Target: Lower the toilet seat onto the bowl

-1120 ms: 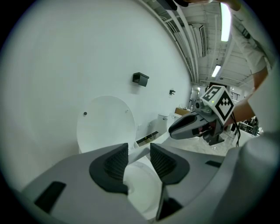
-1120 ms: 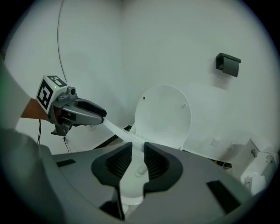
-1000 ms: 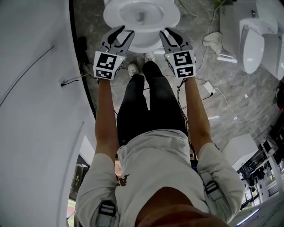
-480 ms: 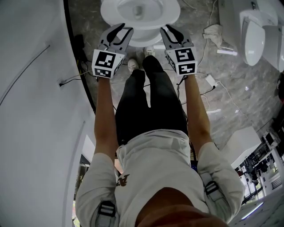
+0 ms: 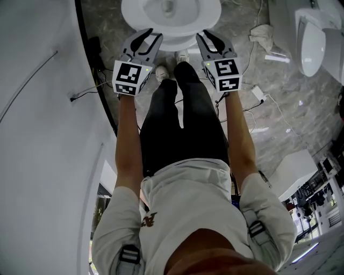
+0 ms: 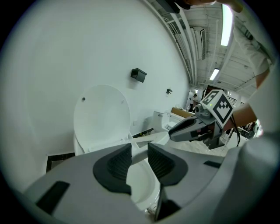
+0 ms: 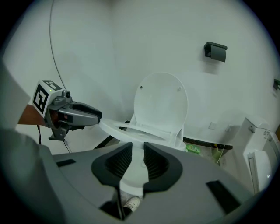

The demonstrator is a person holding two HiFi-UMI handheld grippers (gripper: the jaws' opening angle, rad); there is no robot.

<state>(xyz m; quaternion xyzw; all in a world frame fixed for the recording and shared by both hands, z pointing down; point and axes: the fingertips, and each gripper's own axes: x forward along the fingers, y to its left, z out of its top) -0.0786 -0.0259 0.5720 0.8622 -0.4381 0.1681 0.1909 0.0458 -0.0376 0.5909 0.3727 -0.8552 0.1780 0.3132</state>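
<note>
The white toilet (image 5: pixel 171 16) is at the top of the head view. Its lid (image 7: pixel 159 103) stands upright against the wall. The seat ring (image 7: pixel 131 129) hangs tilted a little above the bowl (image 7: pixel 131 179). My left gripper (image 5: pixel 144 40) is at the seat's front left edge and its jaws are closing. The seat's edge (image 6: pixel 146 139) shows through their gap, and I see no pad pressing on it. My right gripper (image 5: pixel 209 40) is open at the front right of the bowl, with nothing between its fingers.
A curved white wall (image 5: pixel 43 107) runs close on the left. On the grey floor to the right lie a crumpled rag (image 5: pixel 263 35) and cables (image 5: pixel 258 96). A white urinal (image 5: pixel 314 43) stands at the far right. The person's shoes (image 5: pixel 161 71) stand below the bowl.
The toilet has slid toward the top of the head view. Both grippers keep their places at its front rim.
</note>
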